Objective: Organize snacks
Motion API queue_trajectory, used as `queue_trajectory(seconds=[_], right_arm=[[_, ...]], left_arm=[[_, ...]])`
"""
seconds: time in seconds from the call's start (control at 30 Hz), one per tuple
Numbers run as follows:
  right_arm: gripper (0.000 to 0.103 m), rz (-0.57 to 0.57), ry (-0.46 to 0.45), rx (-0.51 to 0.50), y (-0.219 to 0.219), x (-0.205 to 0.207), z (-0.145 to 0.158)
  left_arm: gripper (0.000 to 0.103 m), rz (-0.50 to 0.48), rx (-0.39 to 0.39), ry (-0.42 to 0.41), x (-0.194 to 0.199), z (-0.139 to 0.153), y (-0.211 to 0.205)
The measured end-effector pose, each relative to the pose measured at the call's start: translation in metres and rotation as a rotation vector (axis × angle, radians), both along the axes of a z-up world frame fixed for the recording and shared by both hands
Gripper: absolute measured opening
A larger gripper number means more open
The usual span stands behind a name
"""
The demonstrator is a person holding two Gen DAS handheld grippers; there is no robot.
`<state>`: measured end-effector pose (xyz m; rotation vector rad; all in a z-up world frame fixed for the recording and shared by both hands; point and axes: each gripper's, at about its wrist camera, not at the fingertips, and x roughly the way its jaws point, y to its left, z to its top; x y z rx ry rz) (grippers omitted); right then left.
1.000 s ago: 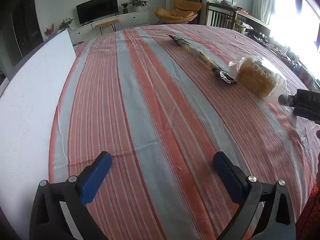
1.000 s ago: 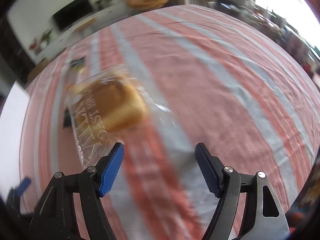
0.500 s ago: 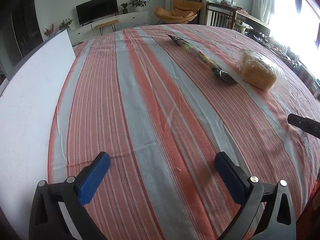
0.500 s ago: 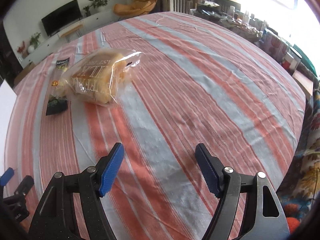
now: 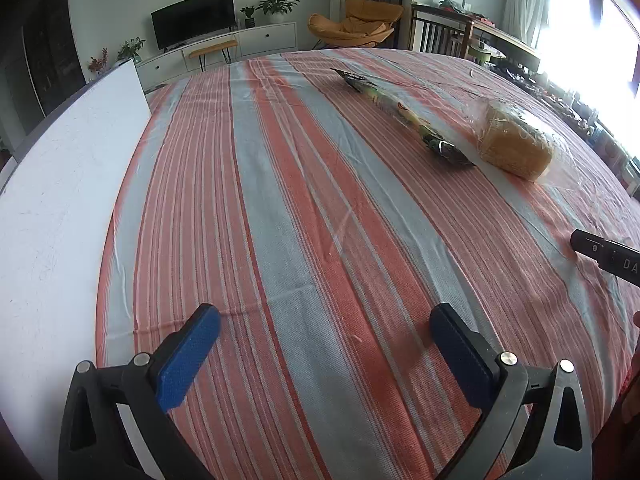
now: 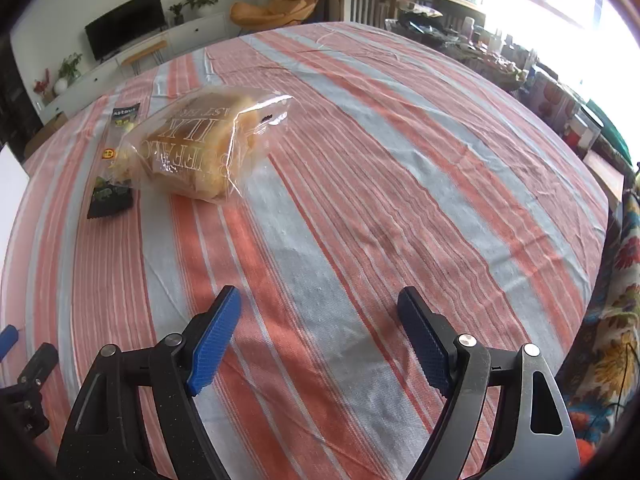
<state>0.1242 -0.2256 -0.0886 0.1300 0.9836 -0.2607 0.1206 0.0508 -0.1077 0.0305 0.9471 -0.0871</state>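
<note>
Bagged bread loaf (image 6: 196, 152) and long snack packet (image 5: 404, 116) lying side by side on the striped tablecloth (image 5: 320, 240).

Both the left gripper (image 5: 324, 352) and right gripper (image 6: 320, 332) stood wide open and empty, the right jaws having just been opening. The loaf was probably light and soft, easily crushed; its crinkled clear film looked slippery, so the loose bag end seemed the safer hold. The flat, glossy packet apparently touched the bag.

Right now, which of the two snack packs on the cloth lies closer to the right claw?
The clear bread bag, bulky with a golden loaf. The long flat dark packet lies behind it, farther from the open right claw.
</note>
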Motion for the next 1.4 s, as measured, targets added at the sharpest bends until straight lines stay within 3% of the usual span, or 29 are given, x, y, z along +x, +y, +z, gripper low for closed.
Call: queue_trajectory(seconds=[1.4], right_arm=[[0.087, 0.01, 0.0, 0.0, 0.0001, -0.0013, 0.0004]], left_arm=[[0.103, 0.001, 0.004, 0.0, -0.0002, -0.0001, -0.0005]])
